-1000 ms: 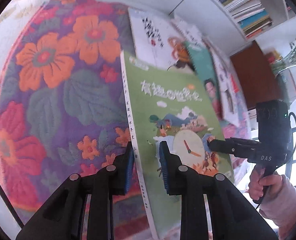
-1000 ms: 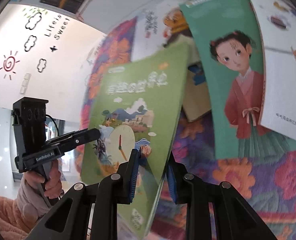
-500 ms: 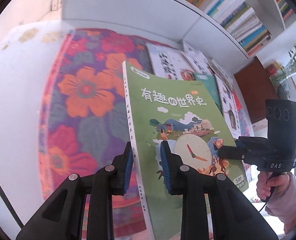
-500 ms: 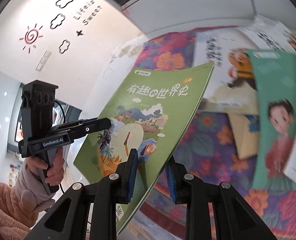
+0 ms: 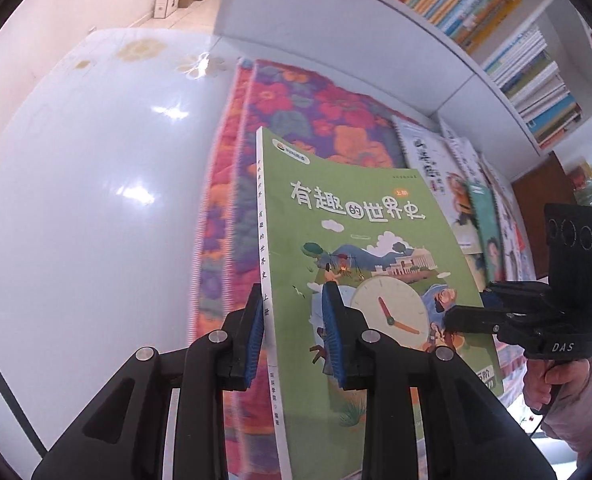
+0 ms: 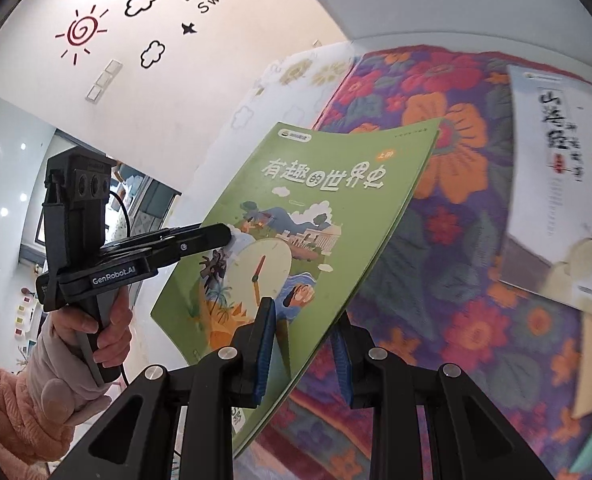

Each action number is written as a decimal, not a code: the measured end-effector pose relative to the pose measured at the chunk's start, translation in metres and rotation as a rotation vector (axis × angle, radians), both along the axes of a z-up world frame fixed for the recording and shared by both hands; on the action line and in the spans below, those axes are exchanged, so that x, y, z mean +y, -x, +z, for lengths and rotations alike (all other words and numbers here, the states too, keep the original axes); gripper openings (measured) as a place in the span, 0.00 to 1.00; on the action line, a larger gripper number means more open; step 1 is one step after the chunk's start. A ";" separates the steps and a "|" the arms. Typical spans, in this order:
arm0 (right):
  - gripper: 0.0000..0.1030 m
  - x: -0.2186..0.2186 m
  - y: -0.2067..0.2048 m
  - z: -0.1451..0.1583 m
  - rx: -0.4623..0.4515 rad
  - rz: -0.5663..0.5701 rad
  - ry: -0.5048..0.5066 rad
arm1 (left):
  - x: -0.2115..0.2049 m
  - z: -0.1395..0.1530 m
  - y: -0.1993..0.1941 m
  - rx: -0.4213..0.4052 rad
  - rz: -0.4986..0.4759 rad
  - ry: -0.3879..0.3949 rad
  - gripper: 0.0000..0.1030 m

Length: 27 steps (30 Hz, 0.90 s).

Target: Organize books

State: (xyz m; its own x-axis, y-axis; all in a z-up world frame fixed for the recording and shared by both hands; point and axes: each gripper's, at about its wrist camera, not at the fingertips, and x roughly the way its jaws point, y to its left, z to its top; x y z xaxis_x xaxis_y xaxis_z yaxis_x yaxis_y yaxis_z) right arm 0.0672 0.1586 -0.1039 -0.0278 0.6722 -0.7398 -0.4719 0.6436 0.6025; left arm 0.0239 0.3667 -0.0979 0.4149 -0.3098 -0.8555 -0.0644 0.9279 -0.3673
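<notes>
Left wrist view shows the thin green soft-cover book bending; it looks light and floppy. The left gripper pinches its spine edge, and the right gripper clamps the opposite page edge, both nearly closed.

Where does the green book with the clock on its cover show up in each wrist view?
Left wrist: green book, centre, spine edge between this camera's jaws.
Right wrist: green book, centre-left, page edge between this camera's jaws.
Shared landmark: flowered cloth behind it.

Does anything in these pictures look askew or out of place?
Yes. The loose books lie overlapping and crooked on the floral blanket, not on the shelf. The green book, held by both tongs, bends at its top edge.
</notes>
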 end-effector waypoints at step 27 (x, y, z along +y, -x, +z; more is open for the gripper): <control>0.27 0.039 -0.006 -0.067 0.144 -0.073 0.051 | 0.012 -0.042 -0.013 0.155 0.019 -0.108 0.27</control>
State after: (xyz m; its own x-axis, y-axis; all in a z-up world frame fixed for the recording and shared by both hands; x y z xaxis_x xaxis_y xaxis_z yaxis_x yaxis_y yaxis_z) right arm 0.0728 0.1978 -0.1709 -0.0886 0.6378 -0.7651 -0.3333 0.7049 0.6261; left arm 0.0372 0.3790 -0.1401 0.2800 -0.2064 -0.9376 -0.1300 0.9595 -0.2501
